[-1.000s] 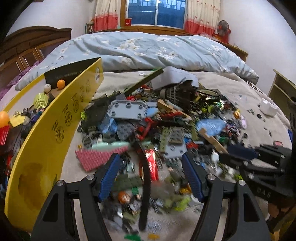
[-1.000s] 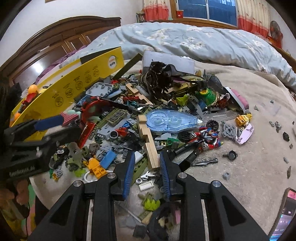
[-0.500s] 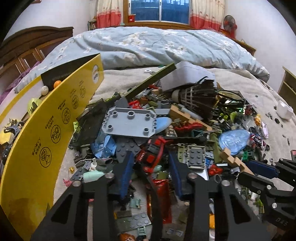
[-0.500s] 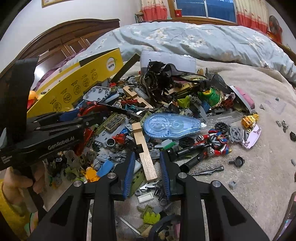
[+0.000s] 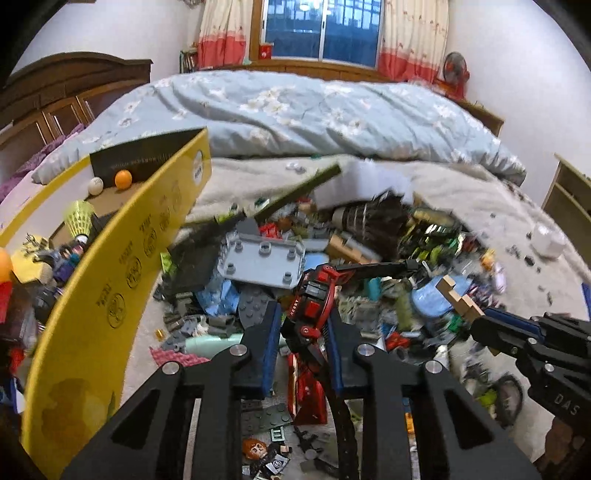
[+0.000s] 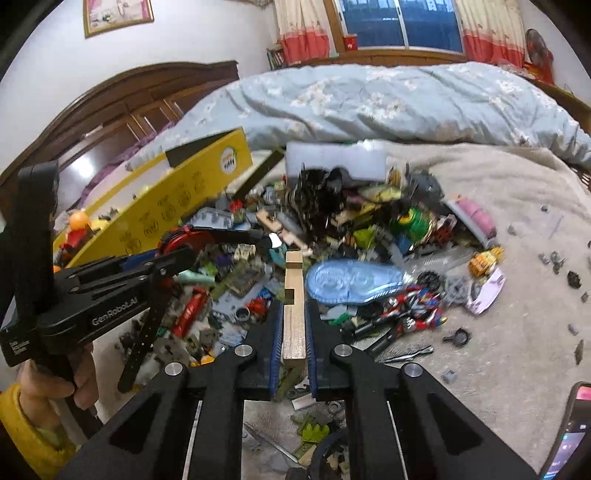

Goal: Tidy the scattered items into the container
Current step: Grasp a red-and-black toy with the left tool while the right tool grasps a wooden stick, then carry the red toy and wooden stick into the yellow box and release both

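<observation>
Left tongs [image 5: 301,354]: gripping a red-and-black brick-built toy [image 5: 314,306]
Right tongs [image 6: 294,339]: clamping a notched pale wooden block [image 6: 293,299]
Yellow cardboard box [image 5: 122,295]: sitting left of both

Even indoor light fills both views, and the dark blue window panes [image 5: 321,27] add little. Shadows are soft. Fisheye bending curves the yellow cardboard box wall [image 5: 110,295] and blackens the corners. Motion blur smears the heap of small plastic toy pieces [image 6: 332,229]; near gripper parts stay sharp.
</observation>
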`<state>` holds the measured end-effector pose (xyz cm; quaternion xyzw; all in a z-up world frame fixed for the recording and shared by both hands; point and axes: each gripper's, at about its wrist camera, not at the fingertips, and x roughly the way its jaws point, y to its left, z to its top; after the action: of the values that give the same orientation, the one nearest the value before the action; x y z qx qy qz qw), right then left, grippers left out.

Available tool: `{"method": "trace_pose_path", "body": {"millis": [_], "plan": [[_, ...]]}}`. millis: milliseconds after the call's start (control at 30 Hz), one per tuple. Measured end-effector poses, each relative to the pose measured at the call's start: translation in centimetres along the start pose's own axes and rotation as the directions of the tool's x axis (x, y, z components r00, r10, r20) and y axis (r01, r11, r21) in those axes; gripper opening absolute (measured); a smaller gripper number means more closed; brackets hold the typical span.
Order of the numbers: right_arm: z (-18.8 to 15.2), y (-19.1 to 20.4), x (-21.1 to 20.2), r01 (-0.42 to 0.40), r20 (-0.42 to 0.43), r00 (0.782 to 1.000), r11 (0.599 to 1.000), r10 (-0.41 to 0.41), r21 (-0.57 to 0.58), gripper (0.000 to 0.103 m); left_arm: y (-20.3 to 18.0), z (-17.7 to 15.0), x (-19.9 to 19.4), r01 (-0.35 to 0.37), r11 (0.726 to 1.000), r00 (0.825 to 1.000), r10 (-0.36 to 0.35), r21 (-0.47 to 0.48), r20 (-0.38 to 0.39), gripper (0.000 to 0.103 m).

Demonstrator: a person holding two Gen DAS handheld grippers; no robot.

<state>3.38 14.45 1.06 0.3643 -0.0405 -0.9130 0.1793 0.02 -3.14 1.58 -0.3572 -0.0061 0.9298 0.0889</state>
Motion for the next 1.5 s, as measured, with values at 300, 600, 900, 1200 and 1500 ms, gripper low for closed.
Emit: {"method": "trace_pose_path", "body": {"millis": [300,600,900,1200,1500], "plan": [[0.3,-0.6,-1.4,-0.028,0.032,0.999,0.999,0.027,0.029,0.012,-1.2,2.0,-4.3,-0.022,0.999,0.995,0.019,0.031,0.098,0.022],[1.0,-0.5,-2.1,-0.074,0.052,0.996,0.995,0.071,0.06,0.012,0.2,3.3,-7.7,-0.085,0.996,0.985,0.079,0.027,0.155,0.022],[2.5,1.1,-2.4,-0.099,0.067,0.993,0.995,0.097,0.029,0.012,2.5,4.1,-9.5,-0.131,0.991,0.973,0.129,-0.002,0.19,0.022],[4.2,5.9,-0.5,-0.189,0.034,0.981,0.982,0.19,-0.022,0.012,7.7,4.2,-12.6,-0.225,0.972,0.949,0.233,-0.063,0.213,0.022],[6.4,14.0,1.8,-0.299,-0.009,0.954,0.946,0.301,-0.123,0.012,15.4,3.6,-13.6,-0.349,0.928,0.912,0.369,-0.133,0.181,0.022]]}}
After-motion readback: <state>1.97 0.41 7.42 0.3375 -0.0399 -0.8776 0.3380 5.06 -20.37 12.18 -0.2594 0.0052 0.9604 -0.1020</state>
